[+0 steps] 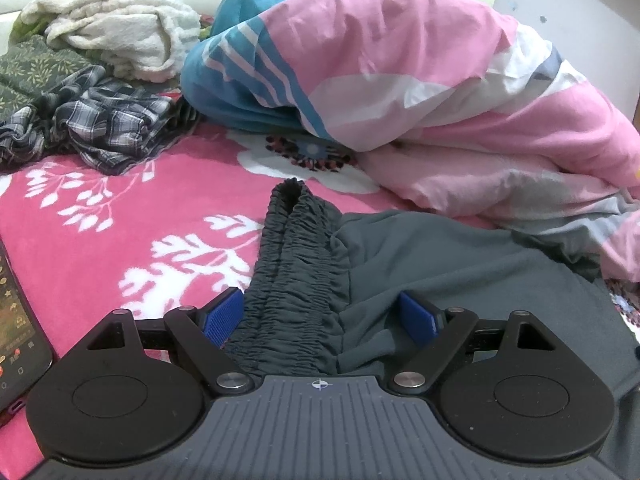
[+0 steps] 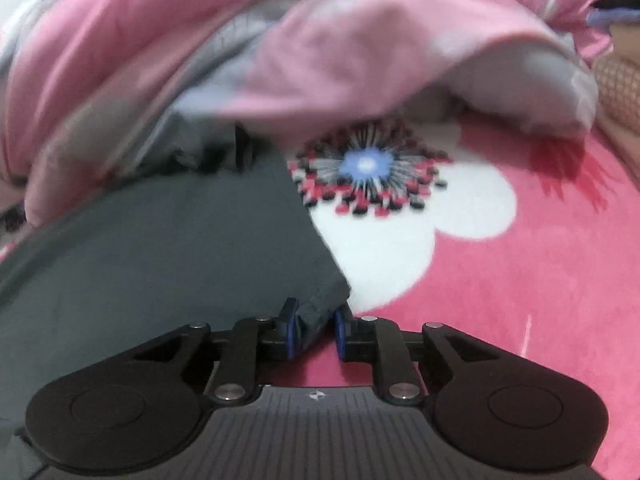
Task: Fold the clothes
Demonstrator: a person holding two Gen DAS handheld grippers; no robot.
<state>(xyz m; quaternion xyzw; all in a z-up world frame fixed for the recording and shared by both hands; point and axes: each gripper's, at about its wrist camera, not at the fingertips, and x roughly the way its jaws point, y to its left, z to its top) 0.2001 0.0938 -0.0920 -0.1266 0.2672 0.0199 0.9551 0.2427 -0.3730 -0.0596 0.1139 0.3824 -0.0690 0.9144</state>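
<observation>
Garment: grey trousers lie on the pink bedspread, near the heaped quilt.
Left gripper: my jaws stand wide, straddling the gathered waistband, not pinching.
Right gripper: jaws nearly together, clamped on a trouser corner.
Technique: I judge pinching both waistband layers and keeping the cloth taut gives clean edges.
Risk: right view blurred; grip depth uncertain.

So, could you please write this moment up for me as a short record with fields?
surface: pink floral blanket
garment: dark grey trousers, elastic waistband bunched
left gripper: open, fingers either side of the waistband
right gripper: shut on a corner of the trousers
behind: pink quilt heaped
other clothes: plaid garment, white fleece
left edge: phone
</observation>
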